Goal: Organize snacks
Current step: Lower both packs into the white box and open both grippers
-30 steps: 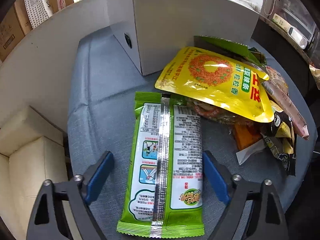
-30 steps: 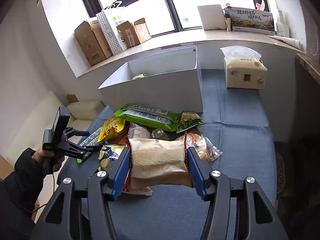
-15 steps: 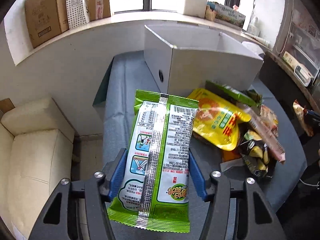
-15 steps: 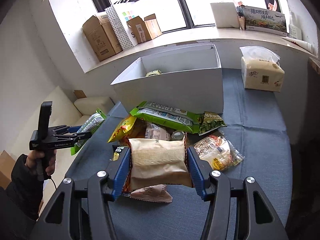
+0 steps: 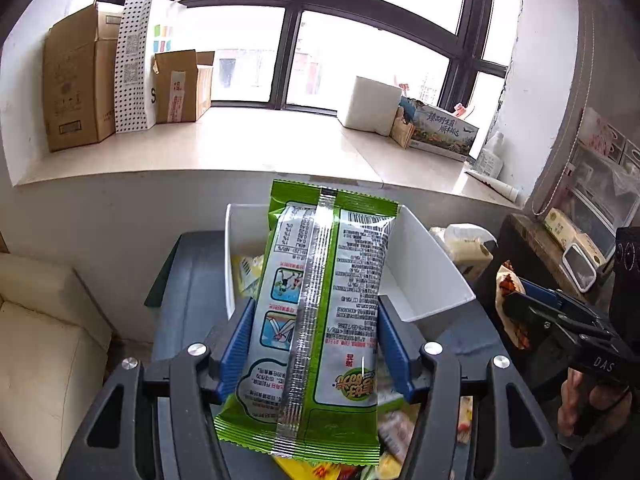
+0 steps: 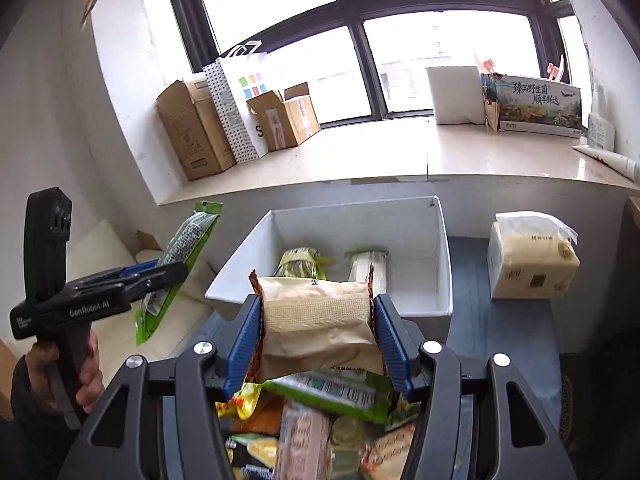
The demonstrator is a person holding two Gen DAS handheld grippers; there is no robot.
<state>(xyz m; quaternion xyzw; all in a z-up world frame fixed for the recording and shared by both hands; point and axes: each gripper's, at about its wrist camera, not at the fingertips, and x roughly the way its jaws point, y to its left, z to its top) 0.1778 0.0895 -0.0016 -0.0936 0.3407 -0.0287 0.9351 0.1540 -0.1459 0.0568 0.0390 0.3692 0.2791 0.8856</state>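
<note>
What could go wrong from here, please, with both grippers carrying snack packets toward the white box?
1. The left gripper pinches the long green packet near its lower half only; the top-heavy packet could tip or slip before reaching the white box.
2. The right gripper carries the tan packet toward the same box, so the two grippers might collide above it.
3. The tan packet hangs close over the heap of snacks and could snag it.

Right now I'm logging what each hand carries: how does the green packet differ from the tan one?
The green packet is long, glossy, with printed panels and a silver seam; the tan packet is shorter, matte and paper-like. Green is in the left gripper, tan in the right gripper. Both are clamped sideways, lifted, facing the white box.
</note>
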